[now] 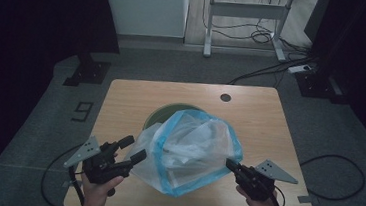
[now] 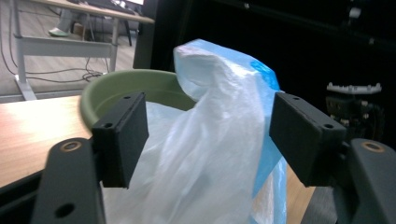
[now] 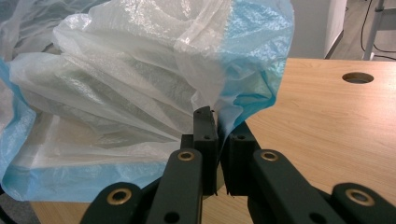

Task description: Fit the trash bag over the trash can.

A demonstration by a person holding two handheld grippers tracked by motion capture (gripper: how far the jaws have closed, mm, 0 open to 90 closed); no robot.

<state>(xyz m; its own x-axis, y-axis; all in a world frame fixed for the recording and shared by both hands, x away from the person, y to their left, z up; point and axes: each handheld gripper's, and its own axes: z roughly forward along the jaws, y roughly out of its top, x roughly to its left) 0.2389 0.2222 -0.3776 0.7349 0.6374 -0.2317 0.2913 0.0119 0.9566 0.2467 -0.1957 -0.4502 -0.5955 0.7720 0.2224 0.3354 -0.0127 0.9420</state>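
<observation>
Right gripper (image 3: 217, 135) jaws pinched on the blue rim of the plastic bag (image 1: 189, 151), left gripper (image 1: 132, 148) jaws open around the other side, gripping nothing — bag-lining step over the green bin (image 2: 135, 86) on the worktop (image 1: 260, 120) — left probably needs to regrip the rim next.

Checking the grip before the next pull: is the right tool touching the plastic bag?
Touching. The right gripper view shows the right tool with its jaws shut on the blue-edged rim of the plastic bag.

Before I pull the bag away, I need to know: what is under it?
A green bowl sits under the bag; only its far rim shows. Its inside and the table beneath are covered.
</observation>
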